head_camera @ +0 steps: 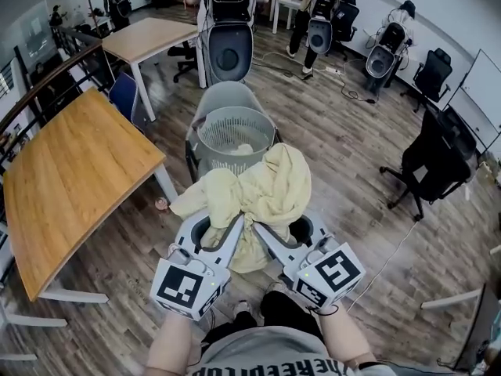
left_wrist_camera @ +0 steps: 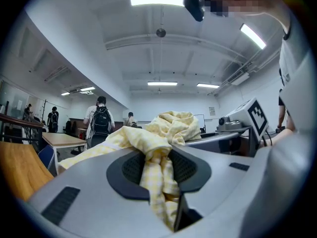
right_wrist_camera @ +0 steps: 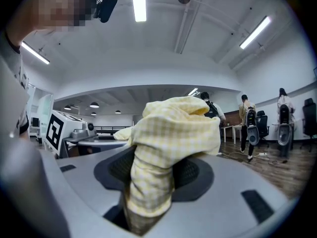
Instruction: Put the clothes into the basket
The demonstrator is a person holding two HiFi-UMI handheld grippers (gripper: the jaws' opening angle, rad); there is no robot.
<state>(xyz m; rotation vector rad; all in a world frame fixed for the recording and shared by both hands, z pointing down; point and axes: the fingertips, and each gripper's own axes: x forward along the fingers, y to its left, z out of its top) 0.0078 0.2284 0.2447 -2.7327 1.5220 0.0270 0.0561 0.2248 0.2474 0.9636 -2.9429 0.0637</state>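
A pale yellow checked garment (head_camera: 258,194) hangs bunched between my two grippers, held in the air just short of the basket. My left gripper (head_camera: 235,227) is shut on one fold of it; the cloth (left_wrist_camera: 157,170) is squeezed between the dark pads. The right gripper (head_camera: 262,230) is shut on a thicker wad of the same garment (right_wrist_camera: 158,167). The grey slatted laundry basket (head_camera: 205,128) stands on a grey chair ahead of the garment, with some pale cloth (head_camera: 241,149) lying in its bottom.
A wooden table (head_camera: 70,171) runs along the left, with a second one (head_camera: 149,37) further back. A black office chair (head_camera: 434,167) stands at the right. People wearing backpack rigs stand at the far end of the room (head_camera: 313,14). A cable (head_camera: 391,257) trails over the wooden floor.
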